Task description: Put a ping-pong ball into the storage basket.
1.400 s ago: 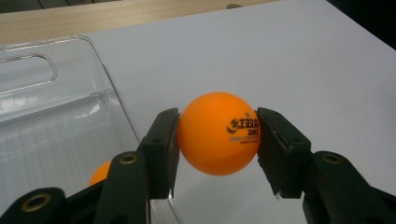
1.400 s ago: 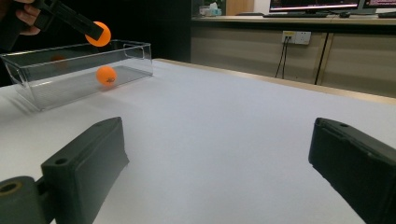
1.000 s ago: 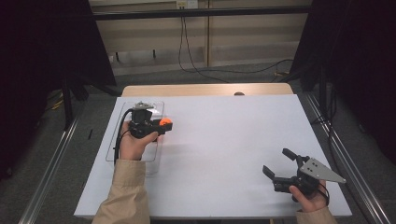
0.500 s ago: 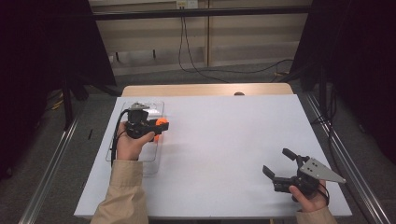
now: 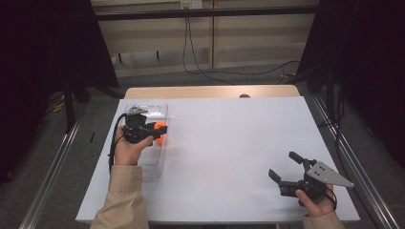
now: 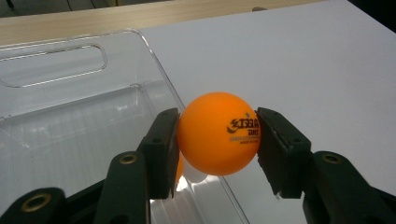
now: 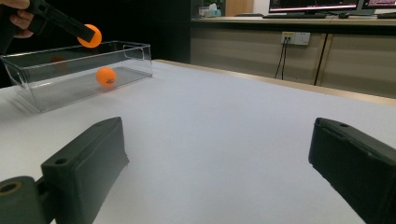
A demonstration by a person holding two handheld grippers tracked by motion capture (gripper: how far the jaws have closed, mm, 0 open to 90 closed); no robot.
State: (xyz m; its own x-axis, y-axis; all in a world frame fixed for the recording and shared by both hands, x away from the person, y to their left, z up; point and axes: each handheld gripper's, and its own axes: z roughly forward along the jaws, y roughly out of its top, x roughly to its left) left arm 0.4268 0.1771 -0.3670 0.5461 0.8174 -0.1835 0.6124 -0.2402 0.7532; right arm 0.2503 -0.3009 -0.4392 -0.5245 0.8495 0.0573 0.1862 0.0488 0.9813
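Note:
My left gripper (image 5: 158,132) is shut on an orange ping-pong ball (image 5: 161,128) with dark print on it. In the left gripper view both pads press the ball (image 6: 218,133) just above the right wall of a clear plastic bin (image 6: 70,116). The bin (image 5: 152,163) stands at the table's left edge. A second orange ball (image 7: 106,76) lies on the bin's floor in the right gripper view, where the held ball (image 7: 89,35) hangs over the rim. My right gripper (image 5: 282,164) rests low at the front right, open, with nothing between its jaws.
The white table top (image 5: 229,143) stretches between the two hands. A wooden strip (image 5: 210,91) runs along its far edge. Metal rails (image 5: 52,167) flank the table on both sides, and cables lie on the floor beyond.
My left gripper has drifted slightly left with the ball, toward the bin. The right gripper has stayed where it was.

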